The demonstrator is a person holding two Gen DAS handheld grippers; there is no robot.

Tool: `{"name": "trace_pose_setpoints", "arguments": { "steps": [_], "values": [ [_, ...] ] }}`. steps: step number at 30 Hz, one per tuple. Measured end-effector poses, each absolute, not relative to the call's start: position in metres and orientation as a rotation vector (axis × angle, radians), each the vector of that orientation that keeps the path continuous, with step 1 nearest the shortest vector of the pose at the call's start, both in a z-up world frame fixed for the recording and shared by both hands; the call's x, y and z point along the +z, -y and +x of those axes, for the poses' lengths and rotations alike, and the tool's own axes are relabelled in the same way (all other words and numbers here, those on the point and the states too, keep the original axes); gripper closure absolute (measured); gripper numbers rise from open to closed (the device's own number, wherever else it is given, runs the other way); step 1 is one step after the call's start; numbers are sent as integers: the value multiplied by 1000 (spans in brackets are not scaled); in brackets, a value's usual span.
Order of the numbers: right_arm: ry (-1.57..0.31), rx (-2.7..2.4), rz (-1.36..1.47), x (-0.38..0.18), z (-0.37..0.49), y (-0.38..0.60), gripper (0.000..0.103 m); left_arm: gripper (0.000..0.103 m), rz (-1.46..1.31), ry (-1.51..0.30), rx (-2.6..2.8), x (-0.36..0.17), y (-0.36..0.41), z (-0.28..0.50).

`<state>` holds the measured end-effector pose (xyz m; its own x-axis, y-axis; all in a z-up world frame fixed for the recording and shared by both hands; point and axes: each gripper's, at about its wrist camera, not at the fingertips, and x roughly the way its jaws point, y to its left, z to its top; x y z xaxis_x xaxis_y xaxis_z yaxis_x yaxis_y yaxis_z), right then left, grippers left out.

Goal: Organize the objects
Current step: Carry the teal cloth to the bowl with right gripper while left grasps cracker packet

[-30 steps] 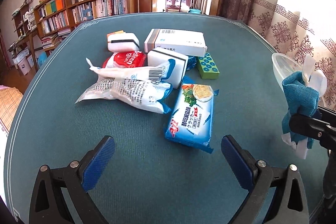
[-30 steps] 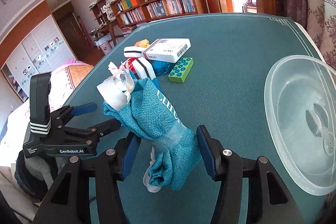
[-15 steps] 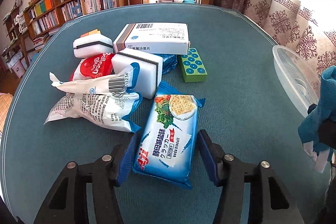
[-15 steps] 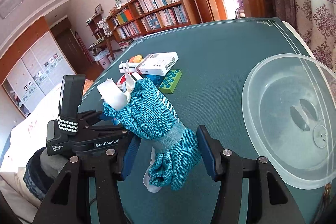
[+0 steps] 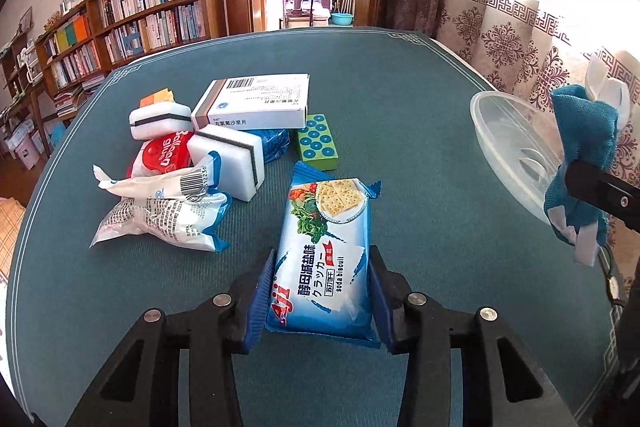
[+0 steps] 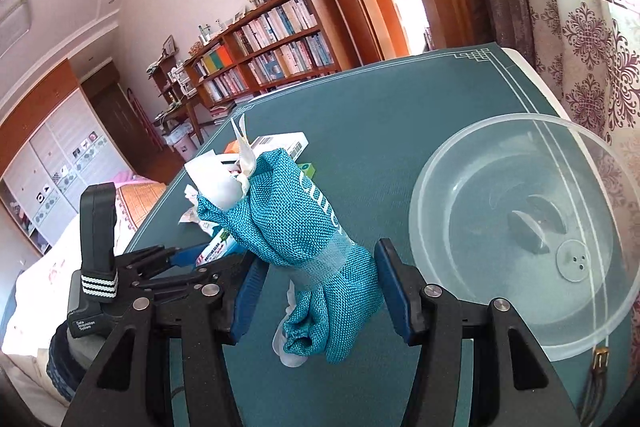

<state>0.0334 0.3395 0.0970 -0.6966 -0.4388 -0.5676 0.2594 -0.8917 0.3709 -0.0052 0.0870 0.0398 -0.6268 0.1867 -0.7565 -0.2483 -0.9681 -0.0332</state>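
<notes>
The left gripper [image 5: 320, 291] is clenched on the near end of a blue soda biscuit packet [image 5: 326, 251], its blue pads pressed against both long sides; the jaws have just been closing onto it. The packet lies lengthwise on the green bench [image 5: 400, 115], its far end pointing toward a green block with blue dots [image 5: 318, 142]. To the left of the packet sits a crumpled white and blue plastic bag [image 5: 168, 211], and beyond that a white sponge with a dark stripe [image 5: 230, 163], a red packet [image 5: 164, 153], a second striped sponge [image 5: 160, 117] and a white medicine box [image 5: 256, 103] leaning on the pile. A small blue wrapper [image 5: 276, 143] peeks out between the box and the green block. The right gripper [image 6: 320, 283] grasps a teal mesh cloth bundle [image 6: 304, 227] with white material [image 6: 224, 179] sticking out of its top, held clear above the bench; in the left wrist view this bundle appears at the far right edge, just in front of a clear plastic bowl [image 5: 516, 151]. From the right wrist view the bowl [image 6: 520, 235] rests on the bench to the right of the bundle, near the bench's right edge beside a patterned curtain [image 6: 592, 39]. A bookshelf [image 5: 132, 15] stands beyond the far left of the bench.
</notes>
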Motion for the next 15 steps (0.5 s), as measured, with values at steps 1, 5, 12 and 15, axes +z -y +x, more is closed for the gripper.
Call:
{"name": "trace_pose_setpoints", "arguments": {
  "steps": [1, 5, 12, 15],
  "values": [
    [385, -2577, 953, 98, 34, -346, 47, 57, -1202, -115, 2628, 42, -91, -5],
    [462, -2665, 957, 100, 35, -380, 47, 57, -1181, -136, 2605, 47, -107, -5],
    [654, -2855, 1052, 95, 24, -451, 47, 57, -1142, -165, 2556, 55, -140, -6],
    [725, -2911, 1134, 86, 19, -475, 47, 57, -1121, -179, 2534, 59, -155, -8]
  ]
}}
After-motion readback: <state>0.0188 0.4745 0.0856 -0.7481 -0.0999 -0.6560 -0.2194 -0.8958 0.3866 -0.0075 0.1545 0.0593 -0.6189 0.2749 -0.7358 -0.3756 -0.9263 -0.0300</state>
